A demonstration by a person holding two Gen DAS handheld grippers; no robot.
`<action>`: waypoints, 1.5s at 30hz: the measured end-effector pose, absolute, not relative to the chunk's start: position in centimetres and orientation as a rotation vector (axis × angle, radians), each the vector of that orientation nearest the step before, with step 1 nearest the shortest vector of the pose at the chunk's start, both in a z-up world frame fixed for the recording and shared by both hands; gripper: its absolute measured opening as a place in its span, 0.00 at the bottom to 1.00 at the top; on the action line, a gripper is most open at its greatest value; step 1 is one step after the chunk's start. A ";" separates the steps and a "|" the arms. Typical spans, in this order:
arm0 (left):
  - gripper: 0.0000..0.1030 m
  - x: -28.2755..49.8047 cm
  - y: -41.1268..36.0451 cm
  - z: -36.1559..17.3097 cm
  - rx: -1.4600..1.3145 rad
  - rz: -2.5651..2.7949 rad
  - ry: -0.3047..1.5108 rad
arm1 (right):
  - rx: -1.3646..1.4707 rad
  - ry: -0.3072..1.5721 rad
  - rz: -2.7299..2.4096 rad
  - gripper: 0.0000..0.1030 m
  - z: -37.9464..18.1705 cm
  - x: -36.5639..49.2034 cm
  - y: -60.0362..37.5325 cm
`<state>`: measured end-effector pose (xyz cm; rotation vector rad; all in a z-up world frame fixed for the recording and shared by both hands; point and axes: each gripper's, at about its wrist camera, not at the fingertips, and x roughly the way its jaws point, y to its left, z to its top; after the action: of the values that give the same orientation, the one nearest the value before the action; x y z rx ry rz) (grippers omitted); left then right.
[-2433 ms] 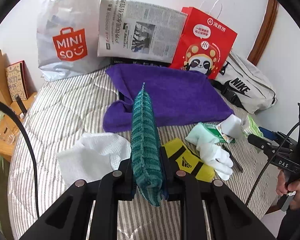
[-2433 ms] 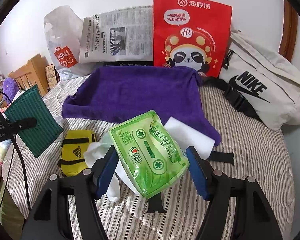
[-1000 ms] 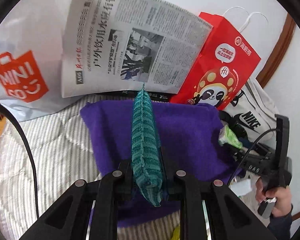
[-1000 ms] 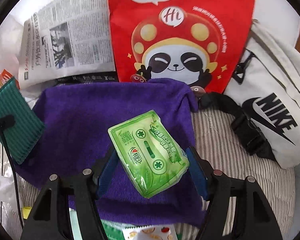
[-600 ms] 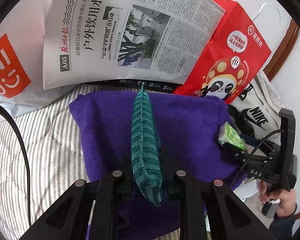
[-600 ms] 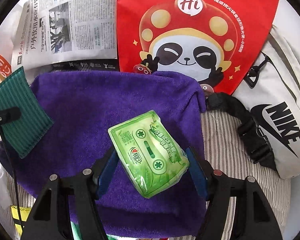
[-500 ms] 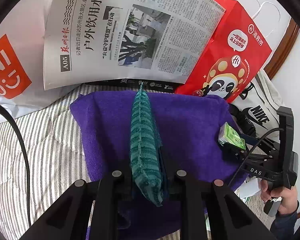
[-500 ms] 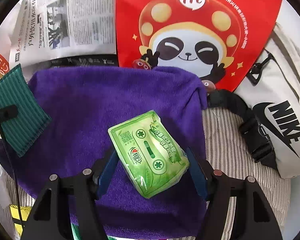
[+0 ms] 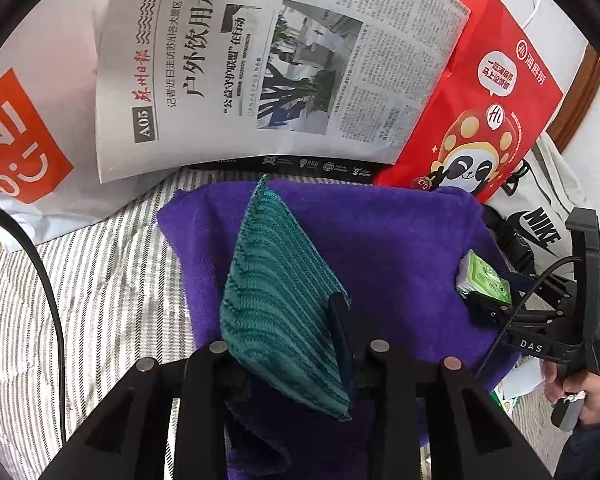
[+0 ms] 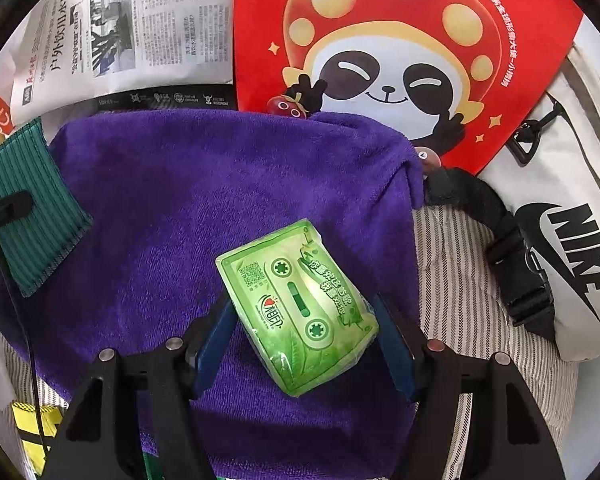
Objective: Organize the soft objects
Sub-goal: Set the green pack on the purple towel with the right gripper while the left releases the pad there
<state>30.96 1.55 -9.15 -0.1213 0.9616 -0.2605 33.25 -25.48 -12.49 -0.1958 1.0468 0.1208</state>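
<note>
The teal knitted cloth (image 9: 276, 300), upright on edge half a second ago, now tips flat over the one purple towel (image 9: 400, 240). The left tongs (image 9: 288, 344) have just been opening; the single cloth leans loose between them. The right tongs (image 10: 304, 336), about two-thirds open, grip one green tissue pack (image 10: 300, 308) above the towel on the bed (image 9: 100, 288).

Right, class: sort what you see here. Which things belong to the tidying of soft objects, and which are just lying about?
Part of the job:
- green knitted cloth, between the left gripper's just-opening jaws
- green tissue pack, clamped in the right gripper
- purple towel beneath both

Lying about:
- newspaper
- red panda bag
- white Nike bag
- Miniso bag
</note>
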 end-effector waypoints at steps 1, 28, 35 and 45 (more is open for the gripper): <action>0.33 30.9 1.6 -9.2 -0.104 -0.255 0.965 | -0.199 1.049 0.122 0.66 -12.6 33.3 -25.4; 0.62 29.1 1.4 -8.6 0.094 -0.093 1.004 | -0.197 1.125 0.139 0.80 -13.8 32.7 -26.3; 0.62 27.8 2.1 -8.6 0.094 -0.078 1.011 | -0.171 1.077 0.134 0.80 -11.6 31.4 -26.5; 0.62 24.7 4.3 -7.1 0.043 -0.076 0.996 | -0.127 0.980 0.135 0.80 -8.3 26.7 -27.2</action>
<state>24.74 4.27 -7.15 0.0434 0.9963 -0.0760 26.72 -27.21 -8.32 -0.1266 0.9797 0.1350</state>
